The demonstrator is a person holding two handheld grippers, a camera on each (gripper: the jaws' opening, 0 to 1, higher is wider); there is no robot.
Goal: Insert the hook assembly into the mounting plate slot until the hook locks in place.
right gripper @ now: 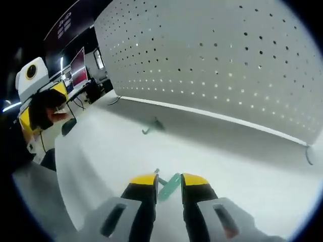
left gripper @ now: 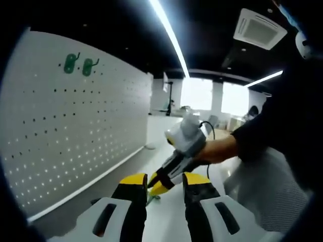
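Note:
The white pegboard mounting plate stands upright at the left, with two green hooks hanging near its top. My left gripper is open and holds nothing. Just beyond its jaws, the right gripper comes in from the right in a person's hand, its tips down at the table on a green piece. In the right gripper view, my right gripper is shut on a green hook assembly low over the table. A second green hook lies farther off, near the pegboard's base.
The white table runs along the foot of the pegboard. The left gripper is at the far left of the right gripper view, held by a hand. The person's dark sleeve is on the right. Desks and monitors stand behind.

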